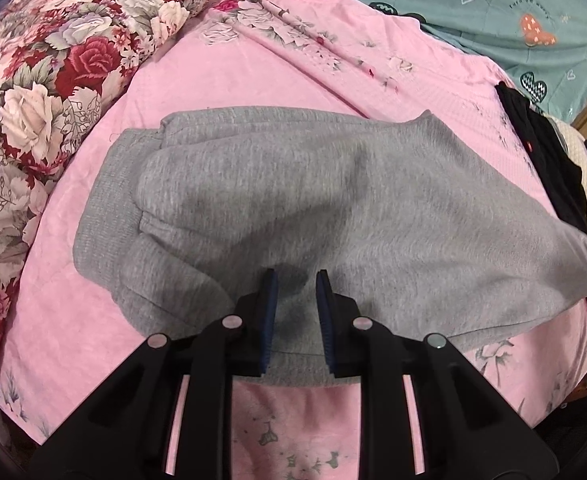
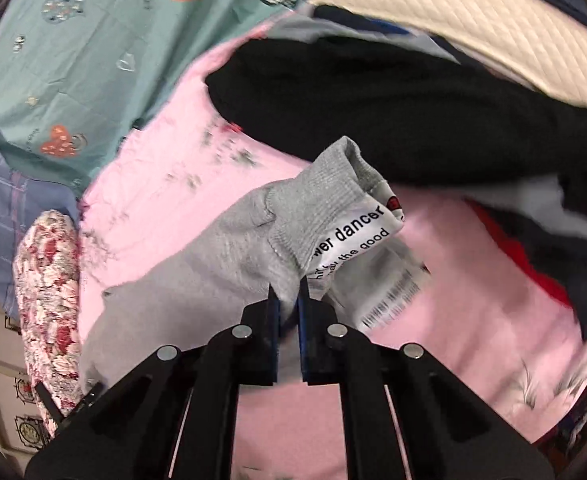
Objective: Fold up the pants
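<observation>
Two grippers are working the grey pants [image 1: 293, 200] lying bunched on the pink sheet [image 1: 197, 68]: left gripper [image 1: 295, 300] is hovering w/ jaws apart over the near edge, right gripper [image 2: 289, 300] is pinching the waistband by its white label [image 2: 357, 232].

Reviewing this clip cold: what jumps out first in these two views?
The grey sweatpants lie spread on the pink floral bedsheet, the open left gripper over their near edge. In the right wrist view, the right gripper pinches the ribbed waistband, lifting its printed white label near a black garment.
</observation>
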